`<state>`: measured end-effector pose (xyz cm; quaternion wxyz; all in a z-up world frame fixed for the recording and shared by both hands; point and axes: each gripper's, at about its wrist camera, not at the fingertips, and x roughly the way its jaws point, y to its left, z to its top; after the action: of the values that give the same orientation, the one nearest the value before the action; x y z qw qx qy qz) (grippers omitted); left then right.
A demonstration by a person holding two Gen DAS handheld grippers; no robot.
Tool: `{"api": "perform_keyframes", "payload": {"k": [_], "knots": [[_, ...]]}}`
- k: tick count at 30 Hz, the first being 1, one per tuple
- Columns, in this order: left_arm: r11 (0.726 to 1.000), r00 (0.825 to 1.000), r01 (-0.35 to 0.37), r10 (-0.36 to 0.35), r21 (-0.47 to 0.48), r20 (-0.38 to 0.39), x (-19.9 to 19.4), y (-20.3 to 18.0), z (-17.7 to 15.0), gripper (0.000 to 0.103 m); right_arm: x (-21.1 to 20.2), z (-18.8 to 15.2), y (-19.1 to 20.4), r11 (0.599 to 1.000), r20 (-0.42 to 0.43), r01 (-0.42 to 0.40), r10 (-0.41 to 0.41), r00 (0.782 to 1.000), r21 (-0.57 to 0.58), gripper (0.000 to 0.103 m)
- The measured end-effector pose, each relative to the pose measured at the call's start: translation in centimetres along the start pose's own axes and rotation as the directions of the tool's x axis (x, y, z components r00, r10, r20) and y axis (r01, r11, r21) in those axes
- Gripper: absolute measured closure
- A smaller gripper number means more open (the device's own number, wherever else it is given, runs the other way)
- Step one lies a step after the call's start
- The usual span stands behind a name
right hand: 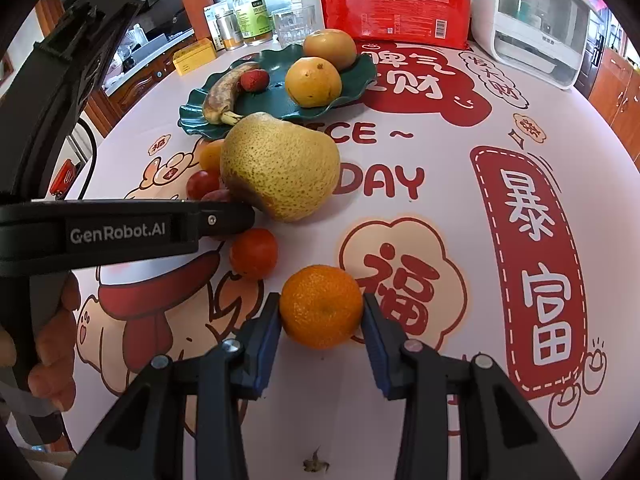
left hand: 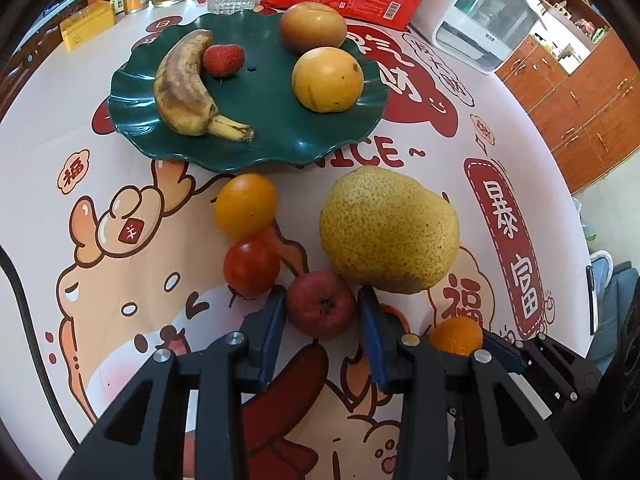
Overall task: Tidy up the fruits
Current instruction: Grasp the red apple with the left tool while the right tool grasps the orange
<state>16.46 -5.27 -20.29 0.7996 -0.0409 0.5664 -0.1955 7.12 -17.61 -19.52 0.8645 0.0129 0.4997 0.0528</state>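
Both grippers clamped: left gripper (left hand: 321, 304) on red fruit (left hand: 321, 304), right gripper (right hand: 321, 308) on tangerine (right hand: 321, 306).

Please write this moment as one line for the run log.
left gripper: jaws around small red fruit | right gripper: jaws around tangerine | green plate: banana, strawberry

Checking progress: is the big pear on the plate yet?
Not yet. The pear lies on the tablecloth, just in front of the green plate.
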Motion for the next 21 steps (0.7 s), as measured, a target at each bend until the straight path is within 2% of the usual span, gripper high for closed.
{"api": "perform_keyframes", "payload": {"k": [10, 21], "knots": [[1.0, 1.0, 0.002, -0.002, -0.001, -0.001, -0.8, 1.0, -1.1, 0.07, 0.1, 0.1, 0.1, 1.0, -0.001, -0.003, 0.003, 1.0, -0.004, 0.063], [1.0, 1.0, -0.023, 0.023, 0.018, -0.019, -2.6, 2.0, -4.6, 0.07, -0.1, 0.0, 0.6, 1.0, -0.007, -0.006, 0.006, 1.0, -0.015, 0.063]]}}
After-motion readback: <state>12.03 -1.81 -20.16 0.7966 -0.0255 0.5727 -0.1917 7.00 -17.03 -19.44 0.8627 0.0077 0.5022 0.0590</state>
